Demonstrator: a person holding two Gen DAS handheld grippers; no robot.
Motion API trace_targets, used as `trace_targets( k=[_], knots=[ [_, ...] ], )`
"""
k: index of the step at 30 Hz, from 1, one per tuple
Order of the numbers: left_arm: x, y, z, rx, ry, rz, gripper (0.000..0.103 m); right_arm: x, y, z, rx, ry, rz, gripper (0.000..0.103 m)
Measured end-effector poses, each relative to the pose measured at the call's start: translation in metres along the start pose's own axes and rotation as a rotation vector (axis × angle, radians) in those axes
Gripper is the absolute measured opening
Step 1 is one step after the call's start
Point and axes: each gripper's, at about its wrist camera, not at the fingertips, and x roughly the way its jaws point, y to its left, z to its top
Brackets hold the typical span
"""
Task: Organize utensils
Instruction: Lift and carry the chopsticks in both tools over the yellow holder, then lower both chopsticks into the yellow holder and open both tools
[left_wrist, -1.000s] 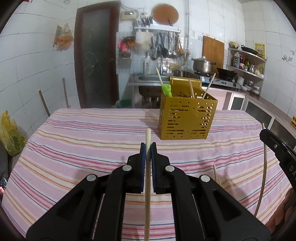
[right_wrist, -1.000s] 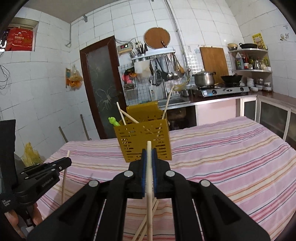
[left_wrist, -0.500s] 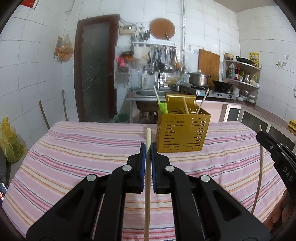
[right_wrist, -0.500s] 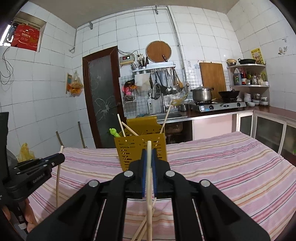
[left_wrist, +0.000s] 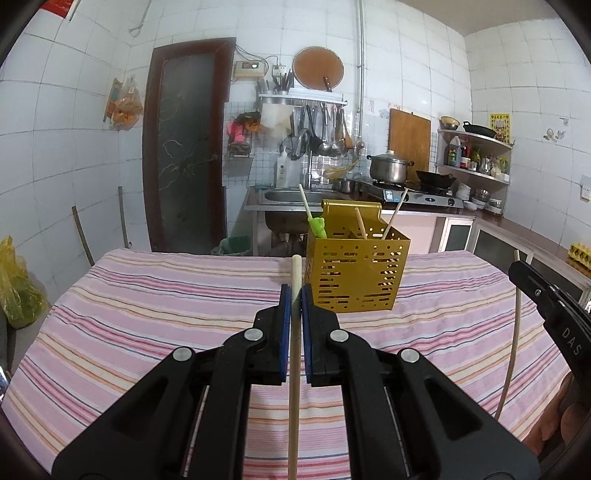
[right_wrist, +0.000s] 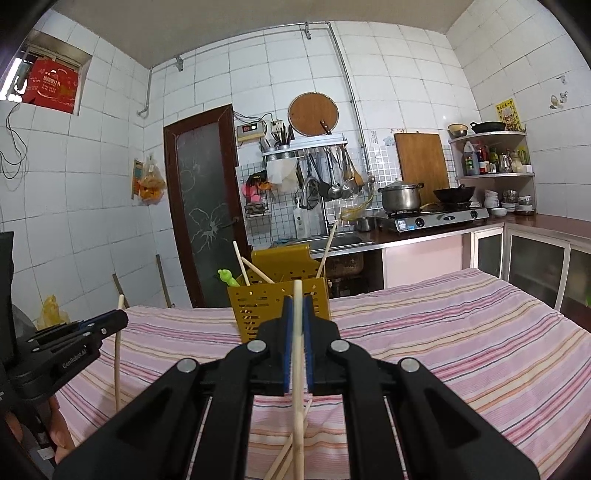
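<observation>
While raised level, both grippers (left_wrist: 294, 295) (right_wrist: 297, 308) pinching chopsticks (left_wrist: 294, 354) (right_wrist: 298, 369)

bare tablecloth (left_wrist: 155, 325) left, yellow caddy (left_wrist: 356, 275) ahead

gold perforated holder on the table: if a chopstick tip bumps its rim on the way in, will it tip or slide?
The holder looks light: thin perforated walls, only a few sticks inside, so it would probably slide on the striped cloth before tipping. Its base looks as wide as its top, which argues against toppling. The raised back panel might make a rearward hit riskier.
</observation>
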Motion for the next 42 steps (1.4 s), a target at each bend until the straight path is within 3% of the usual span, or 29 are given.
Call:
trace_targets(
  k=[14,19,26,34,38,42],
  knots=[
    [-0.015,-0.004,0.009,-0.003,-0.067,-0.011,0.004,-0.004,0.003,0.008,-0.02,-0.017,-0.013,0.006],
    [-0.014,-0.004,0.032,-0.009,-0.087,-0.036,0.004,0.0,0.01,0.031,-0.061,-0.049,-0.02,0.006],
    [0.0,-0.014,0.094,0.007,-0.209,-0.043,0.004,0.031,0.011,0.085,-0.061,-0.129,-0.006,0.006],
    [0.057,-0.022,0.179,-0.042,-0.341,-0.053,0.004,0.086,0.02,0.151,-0.103,-0.23,-0.015,0.006],
    [0.1,-0.026,0.203,-0.076,-0.335,-0.071,0.004,0.121,0.02,0.172,-0.107,-0.243,-0.018,0.006],
    [0.145,-0.036,0.207,-0.064,-0.323,-0.07,0.004,0.153,0.014,0.178,-0.08,-0.237,-0.017,0.005]
  ],
)
